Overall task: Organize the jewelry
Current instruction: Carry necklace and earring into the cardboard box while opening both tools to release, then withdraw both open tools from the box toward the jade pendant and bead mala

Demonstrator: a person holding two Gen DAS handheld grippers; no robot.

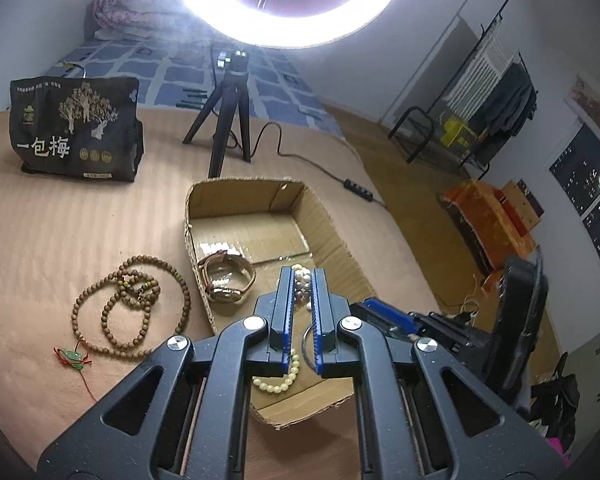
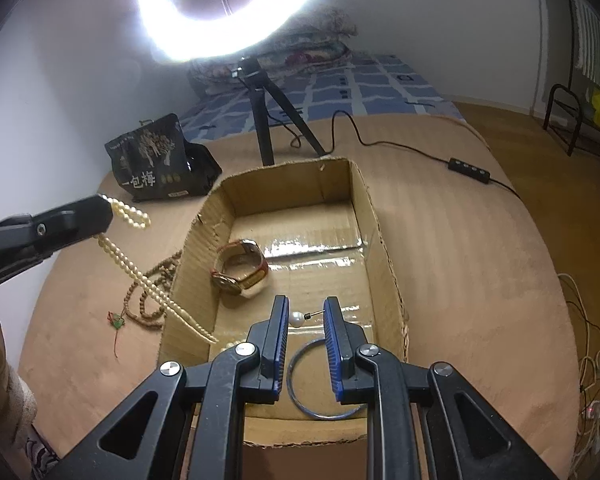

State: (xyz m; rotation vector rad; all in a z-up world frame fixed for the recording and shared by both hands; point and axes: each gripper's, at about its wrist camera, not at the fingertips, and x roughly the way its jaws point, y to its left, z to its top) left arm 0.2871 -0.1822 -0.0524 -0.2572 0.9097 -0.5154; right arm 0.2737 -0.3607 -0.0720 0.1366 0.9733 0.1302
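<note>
Cream pearl necklace (image 2: 140, 264) hangs from the left gripper (image 1: 301, 276), fingers pinching it, low over the cardboard box (image 2: 384, 240); right gripper (image 2: 305, 308) fingers narrow, empty

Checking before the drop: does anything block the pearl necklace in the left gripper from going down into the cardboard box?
Nothing visible does. The left gripper holds the pearl necklace, whose lower end already trails inside the open-topped cardboard box. The watch lies farther in.
</note>
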